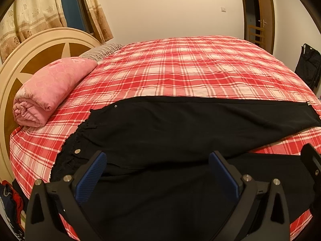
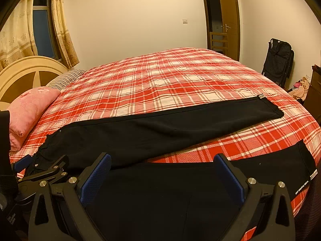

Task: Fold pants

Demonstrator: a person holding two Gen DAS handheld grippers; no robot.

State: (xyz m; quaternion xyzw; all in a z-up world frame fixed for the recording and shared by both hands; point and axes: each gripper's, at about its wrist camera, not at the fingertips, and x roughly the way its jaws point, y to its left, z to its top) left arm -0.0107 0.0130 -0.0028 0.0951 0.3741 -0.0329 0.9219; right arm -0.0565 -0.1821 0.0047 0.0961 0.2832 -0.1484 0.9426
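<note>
Red plaid bedspread (image 2: 160, 76) covers the bed; black pants (image 2: 140, 132) lie across its near edge, waistband left, legs spread right. Left gripper (image 1: 158, 160) and right gripper (image 2: 163, 163) hover wide open above the near leg, holding nothing.

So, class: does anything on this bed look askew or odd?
Yes. The black pants lie with legs splayed in a V, plaid sheet showing between them. Both tongs, left and right, are open.

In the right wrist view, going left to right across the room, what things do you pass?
Curtain, headboard, pink quilt, black pants on the plaid bed, door, black bag.
</note>
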